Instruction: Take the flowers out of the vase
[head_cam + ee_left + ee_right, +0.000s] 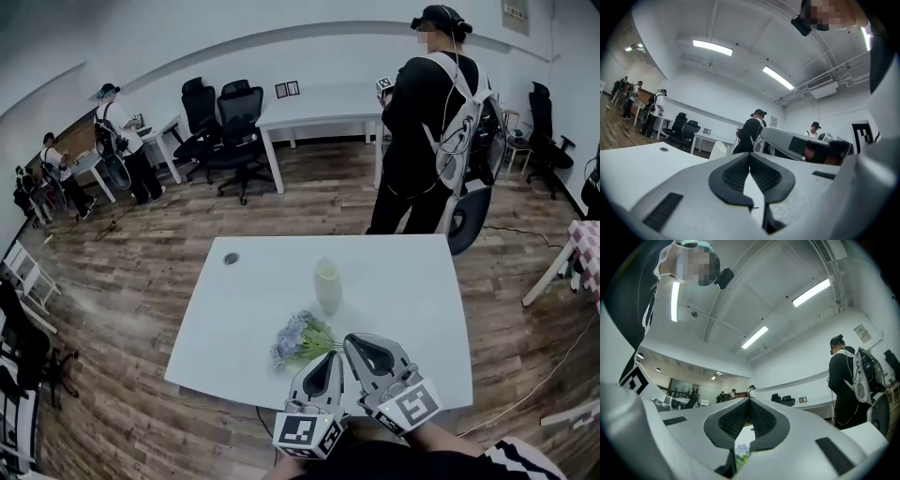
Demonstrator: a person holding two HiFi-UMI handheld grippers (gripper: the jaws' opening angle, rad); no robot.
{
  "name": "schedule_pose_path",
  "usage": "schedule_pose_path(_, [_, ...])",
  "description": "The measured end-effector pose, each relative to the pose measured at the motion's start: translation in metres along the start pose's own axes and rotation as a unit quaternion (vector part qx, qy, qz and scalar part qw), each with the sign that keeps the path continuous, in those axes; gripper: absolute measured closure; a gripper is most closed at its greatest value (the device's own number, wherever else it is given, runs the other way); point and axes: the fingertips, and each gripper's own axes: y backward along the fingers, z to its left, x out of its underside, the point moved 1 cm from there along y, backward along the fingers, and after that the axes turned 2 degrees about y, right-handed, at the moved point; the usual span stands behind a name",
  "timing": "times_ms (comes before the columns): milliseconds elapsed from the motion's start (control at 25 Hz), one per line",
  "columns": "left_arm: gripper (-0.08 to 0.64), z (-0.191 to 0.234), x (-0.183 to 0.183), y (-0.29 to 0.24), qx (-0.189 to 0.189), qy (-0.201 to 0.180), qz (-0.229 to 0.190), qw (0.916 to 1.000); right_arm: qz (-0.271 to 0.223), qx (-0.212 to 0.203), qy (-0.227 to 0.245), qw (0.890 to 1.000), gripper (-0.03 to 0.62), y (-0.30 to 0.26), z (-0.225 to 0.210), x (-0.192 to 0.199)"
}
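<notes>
Your left gripper [328, 362] closed tip to tip and empty, your right gripper [363, 345] likewise pinched together on nothing, both side by side above the white table [412, 281], flowers [300, 339] lying flat beside your left jaws, pale vase [327, 286] upright just beyond them.

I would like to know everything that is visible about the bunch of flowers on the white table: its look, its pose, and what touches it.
The bunch of flowers lies on its side on the white table, near the table's front edge and just in front of the upright vase. Its blooms are pale blue to lilac, with green leaves at the end nearer the vase. Whether the leaves touch the vase cannot be told. Nothing holds it: the left tongs are shut and empty, close beside it.
</notes>
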Motion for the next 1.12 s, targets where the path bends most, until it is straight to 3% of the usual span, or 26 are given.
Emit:
schedule_pose_path(320, [0.554,-0.076,0.025,0.043,-0.021,-0.007,-0.006,0.9997,0.007,0.004,-0.012,1.000,0.574,0.092,0.007,-0.013])
schedule_pose_path(600, [0.554,-0.140,0.050,0.092,-0.046,-0.010,-0.010,0.9988,0.004,-0.026,-0.032,0.999,0.575,0.164,0.030,-0.025])
schedule_pose_path(920, [0.554,-0.155,0.047,0.134,-0.071,-0.024,-0.017,0.9970,-0.003,-0.054,-0.038,0.998,0.575,0.187,0.065,-0.039])
schedule_pose_path(1120, [0.554,-0.164,0.051,0.156,-0.069,-0.027,-0.017,0.9971,0.030,-0.052,-0.040,0.997,0.575,0.200,0.086,-0.041])
